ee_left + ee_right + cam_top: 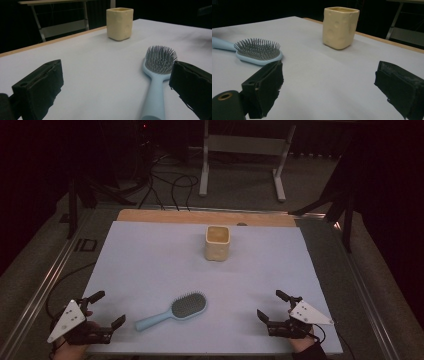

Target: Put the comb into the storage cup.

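Two grippers: both low at the near edge of the bench, nothing held.
Left gripper (pixel 101 311): near-left corner, fingers (pixel 40 87) spread wide apart, empty; hand under the grey three-cornered plate, pointing forward and to the right.
Right gripper (pixel 274 306): near-right corner, fingers (pixel 264 87) likewise wide apart, empty; aimed forward and to the left.
Bench (pixel 150 260): covered with a pale blue-white sheet, wooden strip along the far edge.
Thing nearest: light blue plastic hairbrush with grey bristles (pixel 175 310), lying flat, bristles up, between the two grippers on the near part of the sheet.
Long axis: handle end points near-left toward the left gripper; the oval head lies farther, to the right.
Key relation: in the left gripper view the hairbrush (pixel 156 82) runs away from the camera, its handle just beside the right-hand finger, not between the two. Left hand is clearly the nearer; from the right gripper view the brush head (pixel 258 51) sits off to the side, apart.
Judgement: a small shift of the left gripper toward the handle would bring it between the fingers; a grasp across the handle looks easiest.
Farther back: cream-yellow squarish cup with dimpled sides (pixel 217 242), upright, well apart from brush and grippers, near the far edge.
Beyond: dark floor with cables, a white metal frame.
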Motion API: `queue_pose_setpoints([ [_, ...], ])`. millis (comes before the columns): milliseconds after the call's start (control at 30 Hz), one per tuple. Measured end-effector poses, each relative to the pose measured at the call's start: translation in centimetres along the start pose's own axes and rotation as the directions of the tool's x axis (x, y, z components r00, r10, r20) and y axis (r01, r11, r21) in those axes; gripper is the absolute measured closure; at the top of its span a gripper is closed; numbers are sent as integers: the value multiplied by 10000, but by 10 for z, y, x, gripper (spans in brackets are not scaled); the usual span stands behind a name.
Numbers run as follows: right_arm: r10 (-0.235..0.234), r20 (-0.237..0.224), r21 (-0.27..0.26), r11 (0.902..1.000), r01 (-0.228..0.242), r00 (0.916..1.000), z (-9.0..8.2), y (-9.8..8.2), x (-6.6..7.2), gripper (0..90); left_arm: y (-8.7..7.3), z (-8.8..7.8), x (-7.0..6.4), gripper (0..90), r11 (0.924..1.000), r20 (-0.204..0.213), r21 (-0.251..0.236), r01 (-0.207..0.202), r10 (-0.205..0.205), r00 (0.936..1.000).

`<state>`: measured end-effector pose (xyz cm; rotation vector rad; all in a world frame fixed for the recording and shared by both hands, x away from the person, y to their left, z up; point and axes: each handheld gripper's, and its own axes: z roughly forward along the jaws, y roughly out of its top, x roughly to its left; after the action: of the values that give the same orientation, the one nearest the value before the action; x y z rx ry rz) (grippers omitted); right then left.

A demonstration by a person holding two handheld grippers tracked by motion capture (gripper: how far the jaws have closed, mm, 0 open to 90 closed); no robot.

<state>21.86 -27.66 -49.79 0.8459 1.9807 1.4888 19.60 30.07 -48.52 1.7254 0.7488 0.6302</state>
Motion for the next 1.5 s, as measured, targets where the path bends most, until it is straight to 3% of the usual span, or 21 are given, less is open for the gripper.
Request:
queue_pose_setpoints([
  [267,-24,38,-61,10000,24,10000,-1,1,1,78,9,2,2,0,9993,159,332,-143,138,9998],
  [467,-20,17,-65,10000,21,10000,-1,2,2,78,20,1,2,0,9976,167,500,-474,466,9988],
  [567,-25,13,-106,9999,25,10000,-1,2,2,79,25,0,4,0,9984,251,415,-395,385,9989],
  [733,14,-17,-78,10000,-14,10000,-1,2,2,79,33,3,3,0,9964,541,678,-509,473,9974],
  [1333,28,-19,-109,9999,-28,10000,-1,2,2,79,54,15,-6,0,9791,1416,1816,-921,667,9877],
  [1500,36,-9,-98,9999,-36,10000,-1,2,2,79,60,26,-13,0,9674,1948,2305,-1046,594,9790],
])
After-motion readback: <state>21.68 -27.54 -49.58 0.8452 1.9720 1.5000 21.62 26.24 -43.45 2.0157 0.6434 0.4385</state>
